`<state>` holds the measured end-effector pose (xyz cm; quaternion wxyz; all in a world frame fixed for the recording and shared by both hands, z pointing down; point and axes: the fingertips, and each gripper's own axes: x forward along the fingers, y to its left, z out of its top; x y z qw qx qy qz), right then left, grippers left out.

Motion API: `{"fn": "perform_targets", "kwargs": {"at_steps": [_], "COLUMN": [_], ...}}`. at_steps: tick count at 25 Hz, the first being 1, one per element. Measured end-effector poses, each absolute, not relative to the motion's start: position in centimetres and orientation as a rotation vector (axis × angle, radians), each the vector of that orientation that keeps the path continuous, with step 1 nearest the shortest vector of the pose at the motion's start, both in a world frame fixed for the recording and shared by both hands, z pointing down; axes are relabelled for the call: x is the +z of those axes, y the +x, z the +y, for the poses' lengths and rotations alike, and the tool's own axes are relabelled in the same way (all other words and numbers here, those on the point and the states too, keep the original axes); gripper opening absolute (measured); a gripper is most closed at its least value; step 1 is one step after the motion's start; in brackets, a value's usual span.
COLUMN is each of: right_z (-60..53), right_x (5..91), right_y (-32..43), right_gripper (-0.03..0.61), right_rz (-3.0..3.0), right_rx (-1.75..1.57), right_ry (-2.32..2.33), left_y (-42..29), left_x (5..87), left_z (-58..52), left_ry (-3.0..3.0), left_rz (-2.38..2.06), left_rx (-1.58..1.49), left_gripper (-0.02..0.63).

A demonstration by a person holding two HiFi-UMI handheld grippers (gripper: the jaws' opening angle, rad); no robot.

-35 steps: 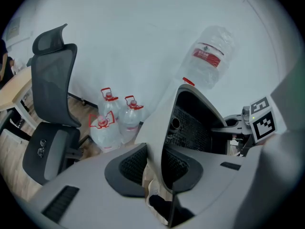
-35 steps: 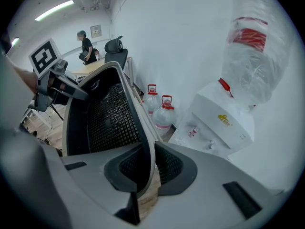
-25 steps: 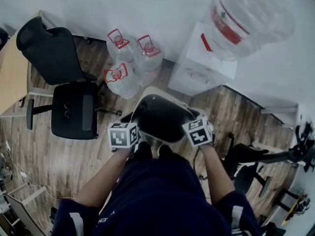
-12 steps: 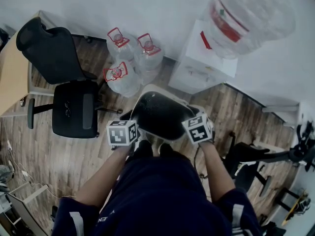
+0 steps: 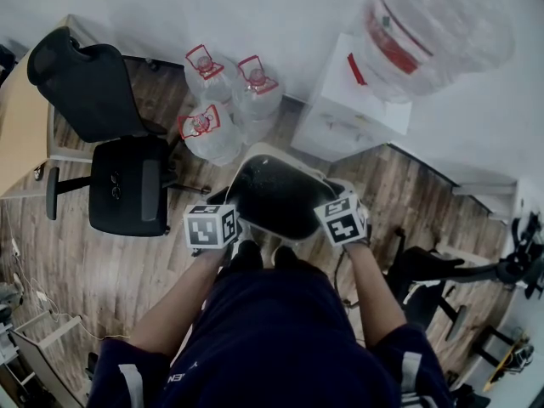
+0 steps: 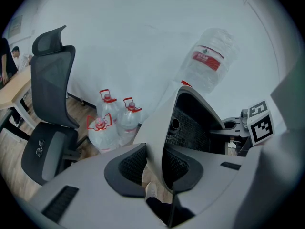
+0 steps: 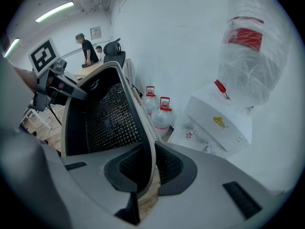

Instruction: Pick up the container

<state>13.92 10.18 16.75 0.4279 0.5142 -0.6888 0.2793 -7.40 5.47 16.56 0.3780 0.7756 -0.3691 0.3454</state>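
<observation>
Jaws of my left gripper [image 6: 155,168] pinch one side wall of the container [image 5: 274,195], with the beige wall running edge-on between the dark pads, one outside and one against the black mesh lining. My right gripper [image 7: 150,168] clamps the opposite wall the same way, its pads pressed on either face just below the rim. Between the two, the container hangs in front of the person's body, above the wooden floor [image 5: 76,262]. It is tipped so that its dark inside faces up toward the head view. Past it, three water jugs [image 5: 223,100] with red handles stand close together on the floor against the white wall. A black office chair [image 5: 119,151] is to their left, beside the edge of a pale desk [image 5: 21,126]. To the right of the jugs I see a white water dispenser [image 5: 353,109] carrying a large clear bottle [image 5: 429,28] with a red label.
</observation>
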Motion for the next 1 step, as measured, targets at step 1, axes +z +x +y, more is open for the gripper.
{"fn": "perform_targets", "kwargs": {"at_steps": [1], "right_z": [10.14], "right_x": [16.82], "right_y": [14.0], "right_gripper": [0.052], "right_rz": [-1.72], "right_rx": [0.698], "right_ry": [1.284], "left_y": [-7.33], "left_x": [16.61], "left_z": [5.41], "left_ry": [1.982], "left_rz": [-0.944], "left_rx": [0.885], "left_gripper": [0.1]}}
